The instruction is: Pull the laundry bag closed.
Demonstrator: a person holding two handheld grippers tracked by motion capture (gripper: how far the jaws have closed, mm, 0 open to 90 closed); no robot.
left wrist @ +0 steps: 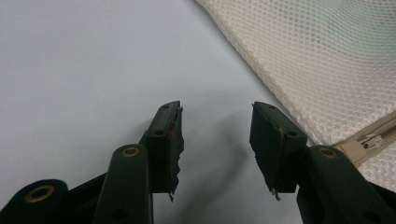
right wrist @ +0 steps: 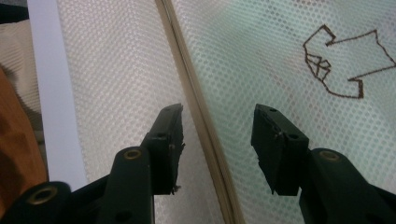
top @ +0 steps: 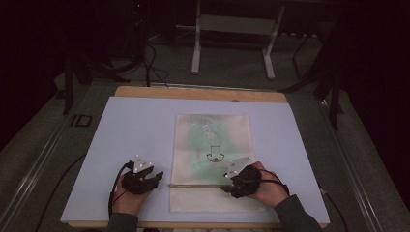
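A flat cream mesh laundry bag with a beige zipper (top: 212, 159) lay on the pale blue bench (top: 121, 145). The right hand-held gripper (right wrist: 217, 140) hung wide open astride the zipper, probably aiming to grasp it; the left hand-held gripper (left wrist: 215, 140) waited open and empty beside the bag's corner.

A flat cream mesh zip bag (top: 212, 145) lies in the middle of the pale sheet-covered wooden table (top: 125, 125), its zip strip (top: 198, 185) running crosswise near the person's edge. The black two-jaw left gripper (top: 155, 178) sits on the sheet just left of the bag, beside the zip's end (left wrist: 369, 139). The black two-jaw right gripper (top: 225, 182) rests over the bag's right part, its jaws either side of the zip strip (right wrist: 201, 116). A metal stand (top: 232, 29) rises behind the table.
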